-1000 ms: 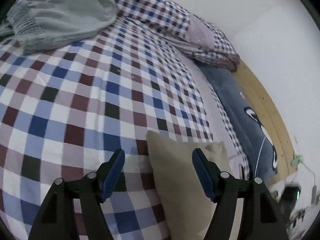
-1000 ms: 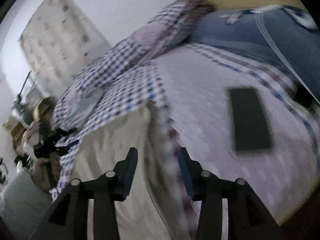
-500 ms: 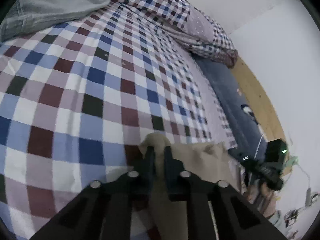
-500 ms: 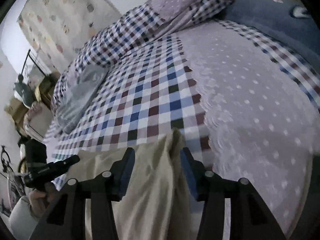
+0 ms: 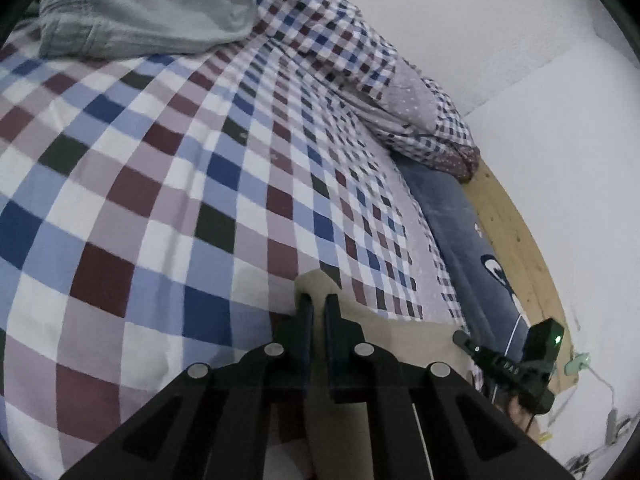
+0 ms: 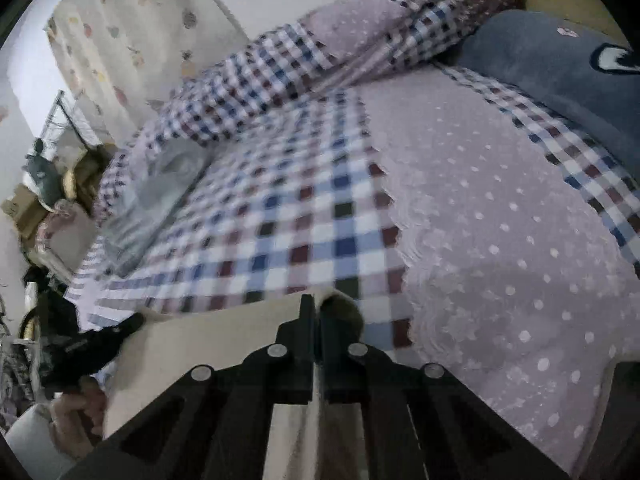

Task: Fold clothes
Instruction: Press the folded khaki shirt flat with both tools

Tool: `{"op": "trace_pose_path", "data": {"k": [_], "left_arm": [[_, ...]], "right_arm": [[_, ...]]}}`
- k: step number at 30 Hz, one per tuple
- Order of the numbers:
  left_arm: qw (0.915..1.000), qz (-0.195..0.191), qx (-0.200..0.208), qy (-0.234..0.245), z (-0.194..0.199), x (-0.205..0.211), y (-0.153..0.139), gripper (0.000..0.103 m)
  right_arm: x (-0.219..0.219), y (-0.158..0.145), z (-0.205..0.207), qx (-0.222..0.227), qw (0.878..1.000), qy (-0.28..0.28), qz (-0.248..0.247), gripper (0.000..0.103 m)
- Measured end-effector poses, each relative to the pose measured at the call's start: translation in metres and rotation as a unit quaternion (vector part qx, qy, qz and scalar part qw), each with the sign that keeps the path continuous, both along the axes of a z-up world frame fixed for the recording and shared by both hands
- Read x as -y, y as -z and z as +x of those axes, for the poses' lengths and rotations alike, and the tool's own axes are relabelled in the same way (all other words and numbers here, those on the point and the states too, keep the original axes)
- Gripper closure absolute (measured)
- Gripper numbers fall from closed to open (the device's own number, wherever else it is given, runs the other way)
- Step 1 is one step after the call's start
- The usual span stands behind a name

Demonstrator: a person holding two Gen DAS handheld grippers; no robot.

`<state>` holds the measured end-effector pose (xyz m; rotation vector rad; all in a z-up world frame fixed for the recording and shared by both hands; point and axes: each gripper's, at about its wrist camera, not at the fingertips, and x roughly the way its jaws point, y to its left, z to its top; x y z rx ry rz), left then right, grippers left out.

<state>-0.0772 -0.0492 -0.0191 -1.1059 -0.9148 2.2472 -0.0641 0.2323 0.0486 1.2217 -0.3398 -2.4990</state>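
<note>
A plain beige cloth garment (image 5: 404,344) of smooth, matte fabric lies at the near edge of a bed covered by a blue, maroon and white checked bedspread (image 5: 168,184). Its top edge runs straight between the two tools, and each upper corner is bunched into a small rounded peak where it is pinched; the rest of the cloth falls away below the cameras.

The left hand-held gripper (image 5: 317,304) points forward over the bed, its black fingers drawn together on the garment's left corner, which pokes up just beyond the tips. In the right wrist view the same tool shows at the far left, held in a person's hand (image 6: 76,412) with a pale sleeve below it.

The right hand-held gripper (image 6: 316,312) is likewise clamped tight, with the right corner of the beige cloth (image 6: 224,340) squeezed between its fingers and a small fold rising past them. In the left wrist view it appears at the far right with a green light on its body.

A crumpled grey-green garment with a gathered waistband (image 5: 144,12) lies well apart at the far side of the bed, near a checked, dotted quilt (image 6: 320,48) heaped along the wall. A dark blue pillow (image 6: 560,76) rests against the wooden headboard (image 5: 516,240).
</note>
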Motion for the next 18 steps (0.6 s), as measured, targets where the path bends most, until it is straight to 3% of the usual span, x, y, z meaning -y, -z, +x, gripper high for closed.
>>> {"op": "trace_pose_path", "data": {"k": [4, 8, 12, 14, 18], "left_arm": [[0.9998, -0.020, 0.002, 0.005, 0.000, -0.003, 0.000, 0.097], [0.9998, -0.017, 0.011, 0.009, 0.000, -0.003, 0.001, 0.091], [0.9996, -0.025, 0.013, 0.008, 0.009, 0.000, -0.003, 0.078], [0.9994, -0.033, 0.011, 0.008, 0.017, 0.002, -0.006, 0.069], [0.9987, -0.047, 0.004, 0.016, 0.046, 0.005, -0.015, 0.061]], "right_arm": [[-0.002, 0.001, 0.003, -0.008, 0.999, 0.018, 0.029, 0.097], [-0.023, 0.000, 0.012, 0.013, 0.997, 0.049, 0.051, 0.092], [-0.034, -0.001, 0.066, 0.018, 0.998, 0.037, 0.044, 0.076], [-0.039, -0.002, 0.094, 0.019, 0.998, 0.031, 0.041, 0.061], [-0.048, -0.003, 0.150, 0.023, 0.999, 0.018, 0.036, 0.060]]}}
